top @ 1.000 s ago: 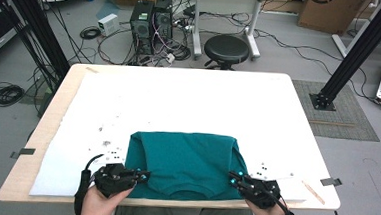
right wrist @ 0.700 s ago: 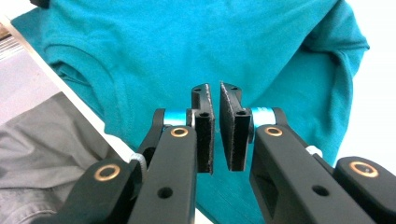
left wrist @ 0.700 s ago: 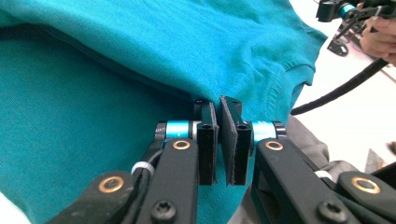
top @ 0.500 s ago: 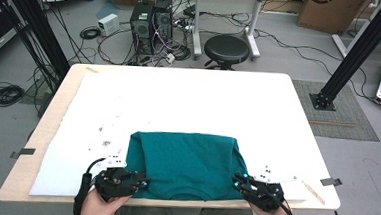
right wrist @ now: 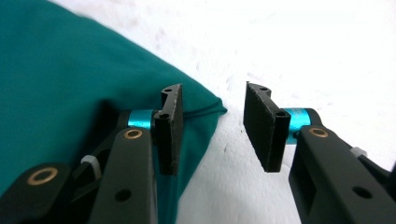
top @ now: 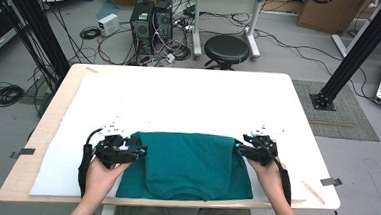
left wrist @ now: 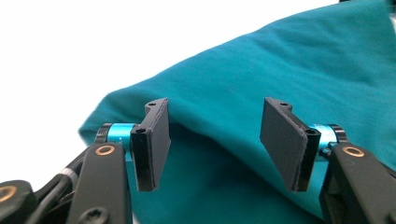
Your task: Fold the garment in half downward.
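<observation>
- Folded teal T-shirt [top: 190, 165] lies flat at the table's [top: 189, 97] near edge, neckline toward the person, long axis left-right
- Left gripper [top: 134, 150] and right gripper [top: 241, 148], jaws open, flank its far corners

Folded shirt [top: 190, 165] on the near middle of the table [top: 298, 109], its near edge at the table's 6 o'clock rim. Left gripper [top: 137, 150] at the shirt's 9 o'clock, over its far left corner — right gripper [top: 240, 149] at its 3 o'clock, by the far right corner. Stool [top: 226, 48] on the floor beyond, at 12 o'clock; computer towers [top: 152, 21] at 11 o'clock.
</observation>
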`<state>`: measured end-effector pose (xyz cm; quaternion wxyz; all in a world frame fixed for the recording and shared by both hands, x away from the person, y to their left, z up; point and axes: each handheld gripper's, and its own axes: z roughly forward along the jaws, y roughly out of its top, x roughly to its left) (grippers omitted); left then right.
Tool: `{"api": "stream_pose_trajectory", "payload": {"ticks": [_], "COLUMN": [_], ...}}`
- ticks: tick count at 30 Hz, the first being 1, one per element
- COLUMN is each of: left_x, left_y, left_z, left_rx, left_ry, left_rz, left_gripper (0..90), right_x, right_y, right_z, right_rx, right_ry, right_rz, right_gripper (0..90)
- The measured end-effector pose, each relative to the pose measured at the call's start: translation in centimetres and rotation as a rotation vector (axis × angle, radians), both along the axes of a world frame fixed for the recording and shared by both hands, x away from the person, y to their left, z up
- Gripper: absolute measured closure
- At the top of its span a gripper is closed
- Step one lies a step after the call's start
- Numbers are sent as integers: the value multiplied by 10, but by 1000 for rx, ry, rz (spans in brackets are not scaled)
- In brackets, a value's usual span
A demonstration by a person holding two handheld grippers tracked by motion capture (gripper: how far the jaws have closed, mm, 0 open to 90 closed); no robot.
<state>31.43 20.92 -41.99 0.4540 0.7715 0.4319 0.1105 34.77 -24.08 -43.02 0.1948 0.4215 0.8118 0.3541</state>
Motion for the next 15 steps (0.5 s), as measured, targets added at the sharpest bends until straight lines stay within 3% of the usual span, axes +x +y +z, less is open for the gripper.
{"api": "stream_pose_trajectory", "payload": {"ticks": [3,5,7,8,10,12,14,15], "left_x": [11,17,20,21,23,24,22,20], "left_y": [2,3,3,4,5,6,7,7], "left_z": [-5,-8,-10,-11,-13,-13,-12,-12], "left_rx": [6,5,16,24,23,24,29,23], "left_ry": [-9,3,0,-3,-11,-10,-3,-8], "left_rz": [31,39,55,58,70,73,63,59], "left_gripper": [426,426,426,427,428,428,428,428], "right_x": [10,15,17,17,19,23,24,21], "right_y": [8,11,11,11,5,-3,-9,-10], "right_z": [-7,-11,-11,-11,-8,-8,-7,-5], "right_rx": [-46,-71,-102,-111,-98,-67,-17,8], "right_ry": [16,33,14,-10,-37,-23,-4,-8], "right_rz": [7,23,13,-3,-44,-93,-92,-67], "right_gripper": [620,770,886,900,900,900,822,776]}}
